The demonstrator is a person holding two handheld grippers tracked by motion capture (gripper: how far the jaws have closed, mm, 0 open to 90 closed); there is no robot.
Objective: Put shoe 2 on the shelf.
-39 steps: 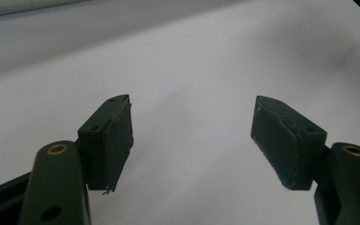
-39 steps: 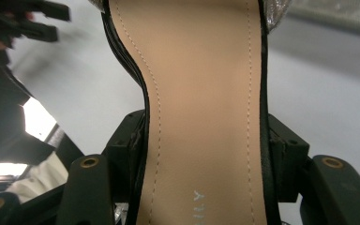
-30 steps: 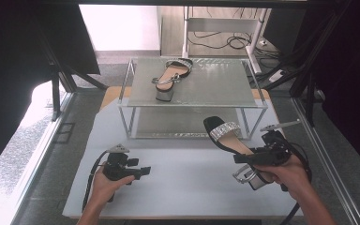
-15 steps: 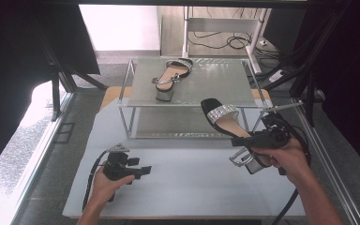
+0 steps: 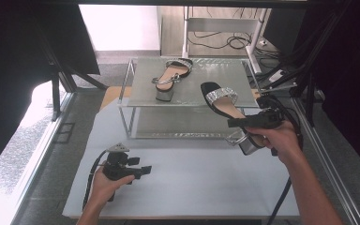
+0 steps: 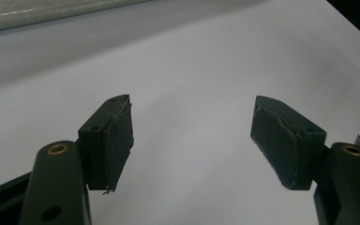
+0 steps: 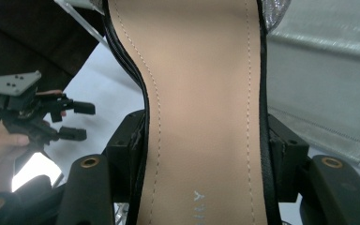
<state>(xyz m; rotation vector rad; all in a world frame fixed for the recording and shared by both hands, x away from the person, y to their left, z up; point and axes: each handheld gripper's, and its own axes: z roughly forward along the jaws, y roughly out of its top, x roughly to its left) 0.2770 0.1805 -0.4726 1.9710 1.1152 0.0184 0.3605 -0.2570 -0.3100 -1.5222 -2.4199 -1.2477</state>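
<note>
At table right, the right hand (image 5: 276, 138) reaches forward with forearm angled in from the lower edge, raising the right gripper (image 5: 236, 123) off the white table cover (image 5: 192, 178). Its jaws are clamped across the waist of a black sandal (image 5: 222, 105), pressing both edges of the tan insole (image 7: 201, 108). Sandal toe with glitter strap (image 5: 221, 95) points toward the glass shelf (image 5: 192, 93); block heel (image 5: 249, 144) hangs below the hand. Second sandal (image 5: 171, 77) rests on the shelf top, apart. Left hand (image 5: 104, 183) sits low near the front edge, left gripper (image 5: 145, 170) just above the cover, jaws spread wide with nothing between the pads (image 6: 281, 140).
</note>
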